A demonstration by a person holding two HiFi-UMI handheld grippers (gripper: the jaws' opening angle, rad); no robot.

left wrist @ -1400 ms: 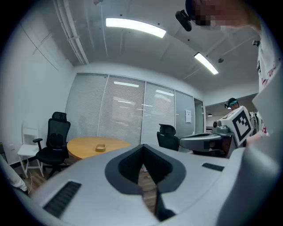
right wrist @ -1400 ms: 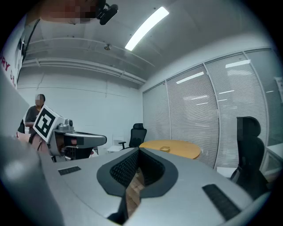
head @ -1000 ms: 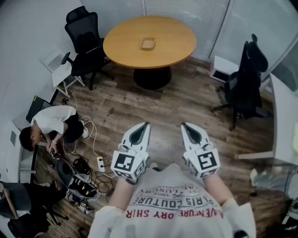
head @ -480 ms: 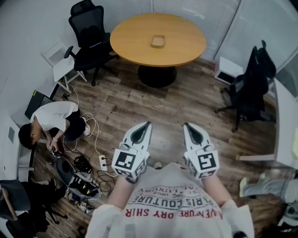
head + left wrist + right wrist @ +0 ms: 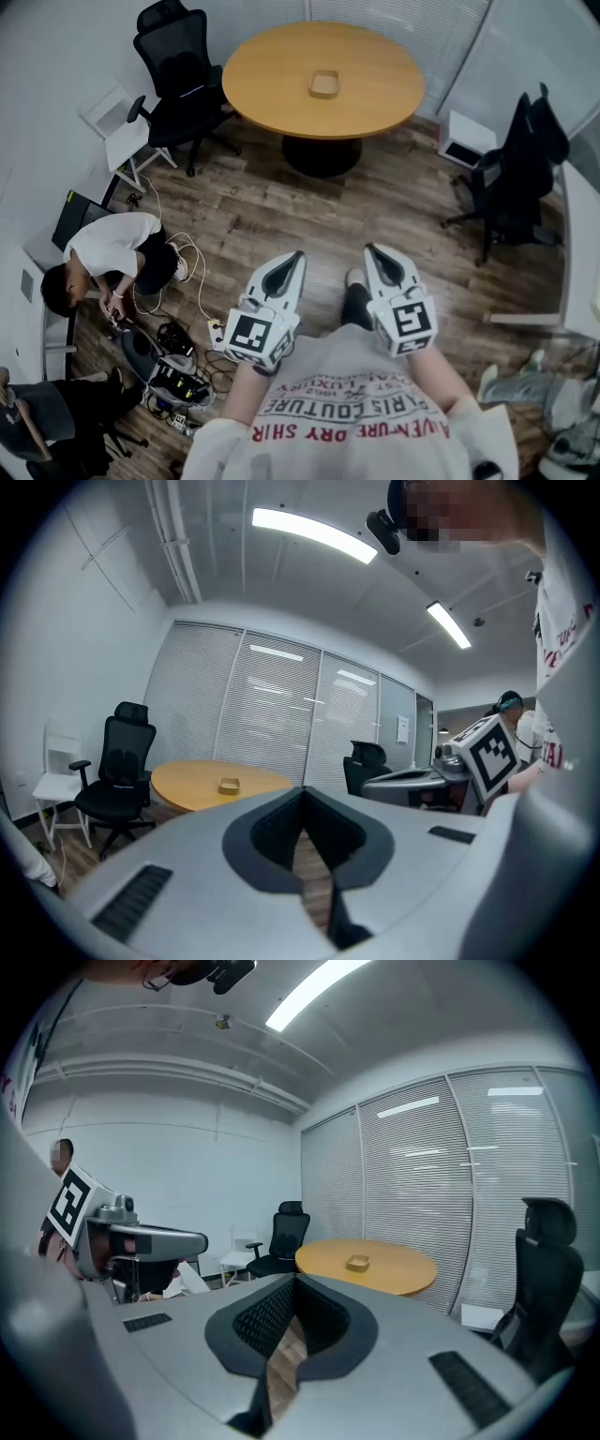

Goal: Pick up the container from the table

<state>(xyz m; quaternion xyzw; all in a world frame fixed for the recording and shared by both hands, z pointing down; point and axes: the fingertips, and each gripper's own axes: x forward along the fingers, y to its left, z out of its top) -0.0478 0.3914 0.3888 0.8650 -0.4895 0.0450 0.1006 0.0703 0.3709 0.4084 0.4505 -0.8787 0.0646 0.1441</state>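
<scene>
A small tan container (image 5: pixel 324 83) sits near the middle of a round wooden table (image 5: pixel 272 80) far ahead across the room. It also shows small in the left gripper view (image 5: pixel 229 785) and the right gripper view (image 5: pixel 357 1262). My left gripper (image 5: pixel 296 254) and right gripper (image 5: pixel 371 250) are held side by side in front of my chest, pointing toward the table and well short of it. Both are shut with nothing between the jaws, which meet at their tips (image 5: pixel 302 789) (image 5: pixel 293 1279).
Black office chairs stand left of the table (image 5: pixel 178 70) and at the right (image 5: pixel 520 164); a white chair (image 5: pixel 117 131) is by the left wall. A person (image 5: pixel 103 258) crouches on the wood floor at the left among cables and gear (image 5: pixel 173 375). A white desk (image 5: pixel 581 234) lines the right side.
I have walked toward the table: the floor and the crouching person slid down in the head view, and my leg now shows between the grippers. Both grippers stay shut.
</scene>
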